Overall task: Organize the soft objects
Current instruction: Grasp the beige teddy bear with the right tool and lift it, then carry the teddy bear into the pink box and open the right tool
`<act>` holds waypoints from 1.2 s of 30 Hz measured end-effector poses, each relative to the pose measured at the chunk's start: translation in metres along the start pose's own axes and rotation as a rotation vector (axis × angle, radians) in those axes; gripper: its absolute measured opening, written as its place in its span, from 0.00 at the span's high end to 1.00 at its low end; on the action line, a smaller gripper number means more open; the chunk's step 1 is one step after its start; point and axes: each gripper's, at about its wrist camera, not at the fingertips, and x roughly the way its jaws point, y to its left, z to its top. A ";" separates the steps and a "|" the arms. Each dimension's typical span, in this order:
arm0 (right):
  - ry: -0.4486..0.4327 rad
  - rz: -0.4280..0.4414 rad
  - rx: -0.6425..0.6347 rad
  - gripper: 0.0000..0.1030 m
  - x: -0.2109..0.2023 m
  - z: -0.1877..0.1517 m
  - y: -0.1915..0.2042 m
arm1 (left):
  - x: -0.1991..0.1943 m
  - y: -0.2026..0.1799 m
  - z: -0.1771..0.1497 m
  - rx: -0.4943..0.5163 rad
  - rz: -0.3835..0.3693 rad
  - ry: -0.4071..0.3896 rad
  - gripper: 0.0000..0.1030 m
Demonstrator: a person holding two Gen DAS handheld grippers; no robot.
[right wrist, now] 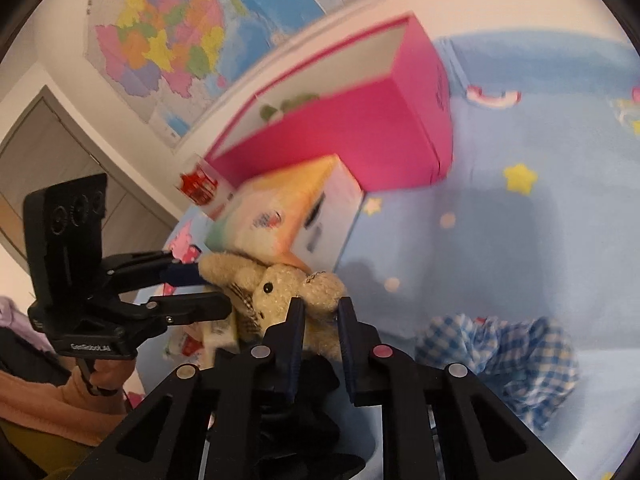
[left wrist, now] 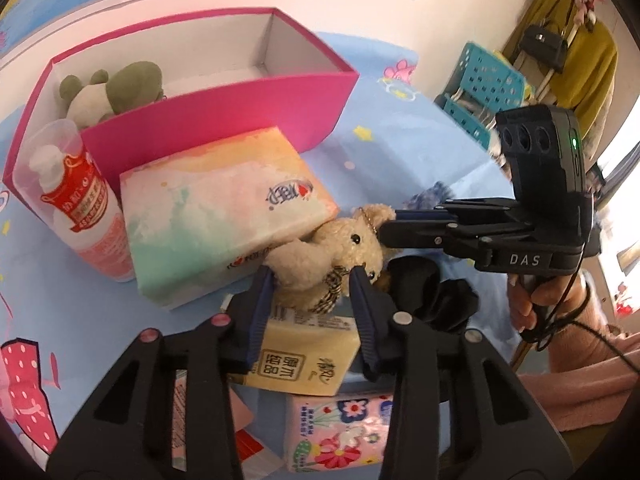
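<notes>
A small beige teddy bear (left wrist: 332, 252) lies between a pastel tissue box (left wrist: 224, 212) and a yellow tissue pack (left wrist: 304, 352). My left gripper (left wrist: 312, 276) has its fingers on either side of the bear's body, gripping it. My right gripper (right wrist: 320, 304) comes in from the right with its tips at the bear's head (right wrist: 288, 292); it shows in the left wrist view (left wrist: 384, 226) too. A pink open box (left wrist: 224, 112) behind holds a green plush frog (left wrist: 116, 92). A black soft cloth (left wrist: 432, 292) lies under the bear.
A clear bottle with red label (left wrist: 76, 200) stands left of the tissue box. A floral tissue pack (left wrist: 340, 428) lies near me. A blue checked cloth (right wrist: 500, 356) lies on the blue sheet at right. Teal baskets (left wrist: 480, 88) stand beyond the bed.
</notes>
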 end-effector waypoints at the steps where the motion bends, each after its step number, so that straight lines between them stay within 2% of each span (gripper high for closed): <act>1: -0.009 -0.002 -0.010 0.84 -0.003 0.002 0.001 | -0.003 0.000 0.001 -0.008 -0.003 -0.008 0.62; 8: -0.087 -0.016 -0.098 0.84 -0.033 0.023 0.026 | -0.034 -0.006 0.018 -0.007 -0.006 -0.093 0.63; 17: -0.198 -0.022 -0.195 0.84 -0.055 0.088 0.048 | -0.061 0.007 0.081 -0.032 0.030 -0.203 0.63; 24: -0.199 -0.029 -0.191 0.84 -0.036 0.130 0.038 | -0.045 0.035 0.123 -0.115 0.050 -0.176 0.63; 31: -0.156 -0.053 -0.162 0.84 -0.014 0.141 0.020 | -0.012 0.050 0.142 -0.165 0.094 -0.118 0.63; 36: -0.125 -0.067 -0.136 0.84 -0.004 0.141 0.011 | 0.009 0.053 0.147 -0.190 0.092 -0.060 0.63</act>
